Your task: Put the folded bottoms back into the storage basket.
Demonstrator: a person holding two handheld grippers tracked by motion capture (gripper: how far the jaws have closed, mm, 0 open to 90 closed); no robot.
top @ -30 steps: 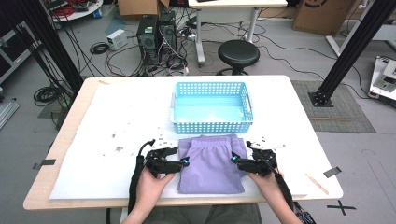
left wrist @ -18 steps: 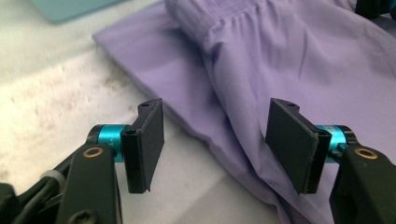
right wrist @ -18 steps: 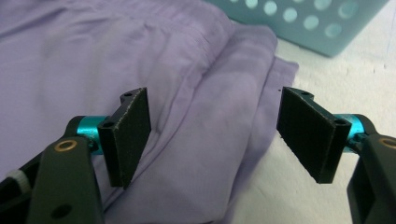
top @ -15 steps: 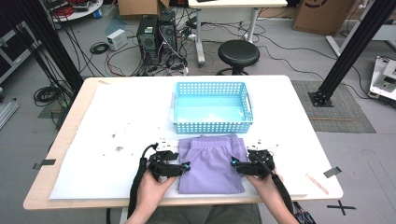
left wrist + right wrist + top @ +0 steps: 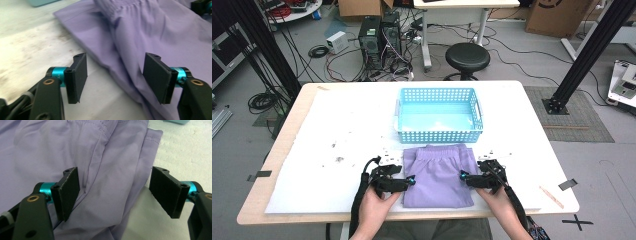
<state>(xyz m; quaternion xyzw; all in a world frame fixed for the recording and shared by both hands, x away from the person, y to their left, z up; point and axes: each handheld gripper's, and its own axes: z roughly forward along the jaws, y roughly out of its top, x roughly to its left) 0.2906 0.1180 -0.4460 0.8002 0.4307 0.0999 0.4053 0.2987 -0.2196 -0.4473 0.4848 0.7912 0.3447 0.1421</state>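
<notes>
Basket: light blue basket [image 5: 439, 116] with perforated walls stands on the tabletop [image 5: 337, 135] beyond the cloth; nothing shows inside it but its bare floor.
Cloth: your purple garment [image 5: 438, 175] lies folded flat at the near edge, its elastic waistband toward the basket and just short of it.
Left gripper: your left gripper [image 5: 115, 76] sits low at the cloth's left edge; its jaws stand wide apart and have just been opening further. The folded edge [image 5: 130, 82] runs between them, one jaw over bare tabletop, the other over cloth; neither pad presses on it.
Right gripper: your right gripper [image 5: 115, 195] is at the cloth's right edge, jaws spread wide. The layered hem [image 5: 135, 187] lies between them, one jaw above the cloth, the other above the tabletop, nothing pinched.
Hands: both of your hands [image 5: 374, 207] come in from the near side, one to each side of the cloth.
</notes>
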